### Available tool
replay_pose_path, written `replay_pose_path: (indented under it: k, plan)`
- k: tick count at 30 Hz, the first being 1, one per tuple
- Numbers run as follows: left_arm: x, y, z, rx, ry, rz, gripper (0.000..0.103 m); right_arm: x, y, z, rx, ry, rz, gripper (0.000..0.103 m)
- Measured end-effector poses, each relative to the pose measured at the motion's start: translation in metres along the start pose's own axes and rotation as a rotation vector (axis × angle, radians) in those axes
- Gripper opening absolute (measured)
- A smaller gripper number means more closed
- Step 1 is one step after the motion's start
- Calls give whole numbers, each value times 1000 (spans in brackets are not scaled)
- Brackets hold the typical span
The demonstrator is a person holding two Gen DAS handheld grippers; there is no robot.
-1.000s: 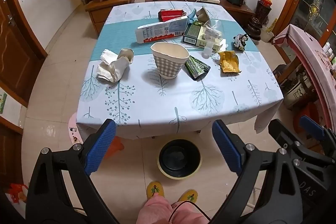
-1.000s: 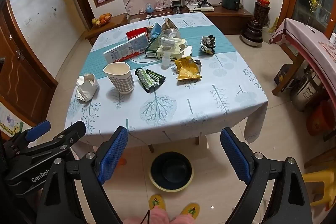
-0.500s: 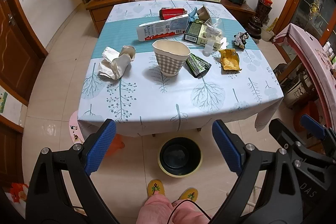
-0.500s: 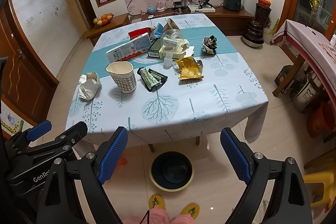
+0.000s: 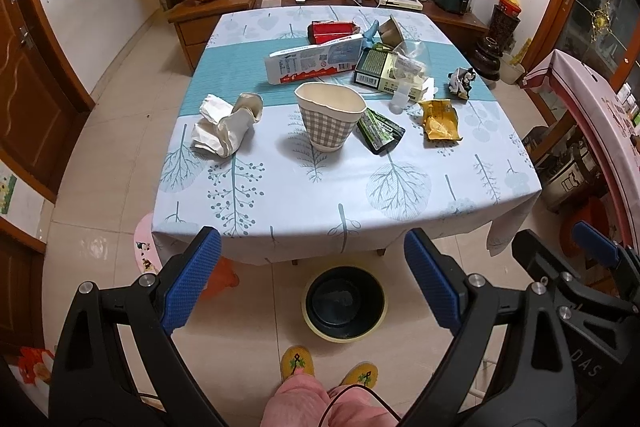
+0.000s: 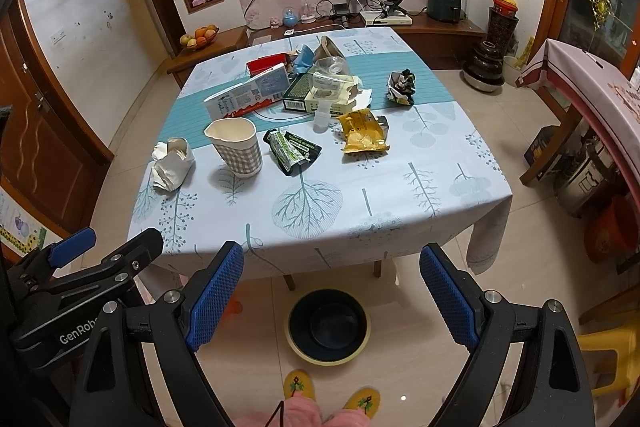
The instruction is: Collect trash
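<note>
Trash lies on the table (image 5: 304, 195): a checked paper cup (image 5: 330, 117) (image 6: 236, 147), crumpled white paper (image 5: 224, 125) (image 6: 172, 163), a dark green wrapper (image 5: 378, 131) (image 6: 292, 149), a yellow wrapper (image 5: 440, 119) (image 6: 364, 135), a white and red carton (image 5: 312, 61) (image 6: 248, 95) and a green box (image 5: 374, 69). A black bin with a yellow rim (image 5: 344, 303) (image 6: 328, 325) stands on the floor before the table. My left gripper (image 5: 312, 283) and right gripper (image 6: 332, 291) are both open and empty, held above the floor short of the table's near edge.
A second table (image 5: 600, 107) with a pink cloth stands to the right. A dark vase (image 6: 486, 63) and a wooden sideboard (image 6: 304, 35) stand behind the table. The person's yellow slippers (image 5: 296, 363) are at the bottom. A yellow stool (image 6: 608, 355) is at the lower right.
Both grippers have risen and moved slightly closer to the table; the table sits lower and larger in both views. Nothing on the table has moved.
</note>
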State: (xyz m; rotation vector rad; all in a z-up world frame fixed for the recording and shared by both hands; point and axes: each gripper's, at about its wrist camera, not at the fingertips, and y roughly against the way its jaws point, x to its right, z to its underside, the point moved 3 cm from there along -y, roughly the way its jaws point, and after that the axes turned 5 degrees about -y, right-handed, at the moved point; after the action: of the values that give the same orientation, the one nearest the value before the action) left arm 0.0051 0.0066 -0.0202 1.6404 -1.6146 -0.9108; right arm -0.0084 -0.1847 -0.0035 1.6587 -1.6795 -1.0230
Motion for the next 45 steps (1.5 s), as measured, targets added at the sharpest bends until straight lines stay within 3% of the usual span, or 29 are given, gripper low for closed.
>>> replay_pose_path:
  k: [45]
  plan:
    - [8,3,6,-7,2,-10,92,7,4,2,2,4,-13,92]
